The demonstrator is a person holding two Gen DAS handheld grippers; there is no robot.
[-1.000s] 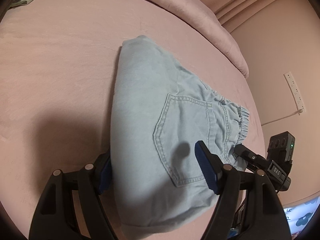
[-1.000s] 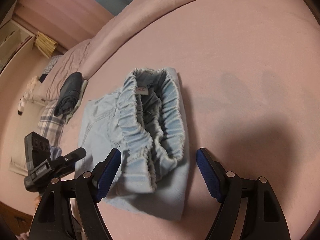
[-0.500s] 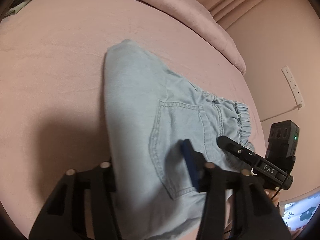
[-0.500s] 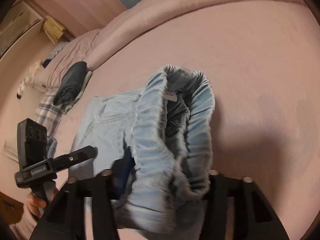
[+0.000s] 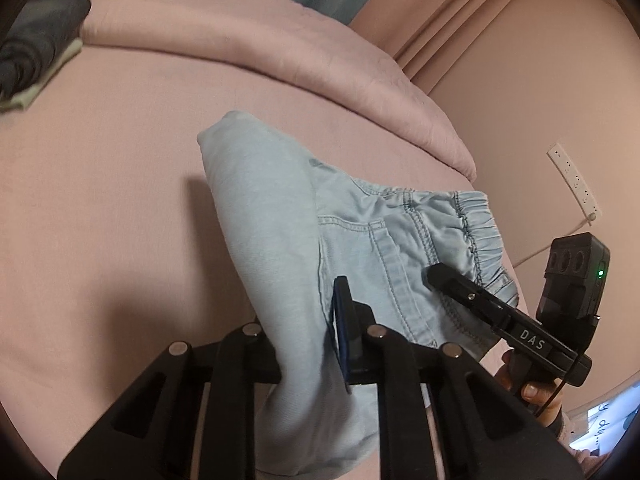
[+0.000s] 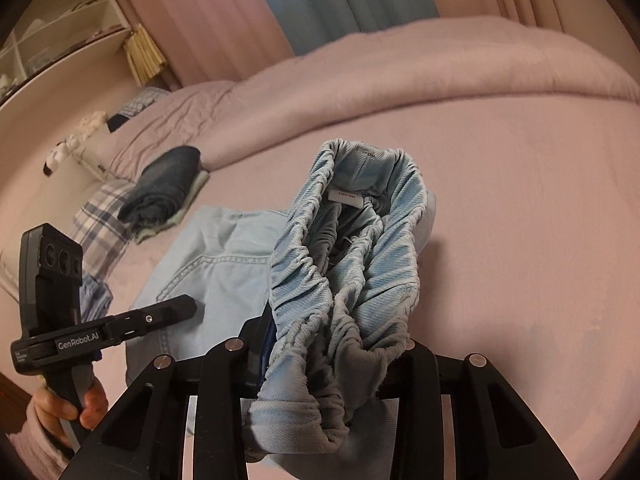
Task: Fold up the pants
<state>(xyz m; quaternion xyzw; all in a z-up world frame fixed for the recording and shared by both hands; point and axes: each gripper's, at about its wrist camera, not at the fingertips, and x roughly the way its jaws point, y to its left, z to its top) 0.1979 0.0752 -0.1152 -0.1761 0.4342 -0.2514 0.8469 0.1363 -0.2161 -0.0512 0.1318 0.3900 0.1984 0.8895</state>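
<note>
Light blue folded pants (image 5: 272, 216) hang partly lifted above the pink bed sheet (image 5: 100, 200). My left gripper (image 5: 300, 332) grips the folded end beside the back pocket. Its jaws are closing, the blue pad (image 5: 342, 320) presses the cloth, and the other finger is hidden behind the fabric. In the right wrist view my right gripper (image 6: 336, 344) holds the gathered elastic waistband (image 6: 360, 264). Those jaws are closing too, with the bunched band filling the gap. Each wrist view shows the other gripper held in a hand (image 6: 60, 408) beside the pants.
A dark folded garment (image 6: 164, 184) lies on a pale cloth at the bed's far left. Behind the pants runs a rolled pink duvet (image 5: 280, 52). A plaid pillow (image 6: 100, 232), shelves (image 6: 60, 32), curtains and a wall power strip (image 5: 572, 180) surround the bed.
Both grippers went from wide open around the pants to closed on the cloth. Both hands rose, lifting the waistband and the folded end off the sheet.
</note>
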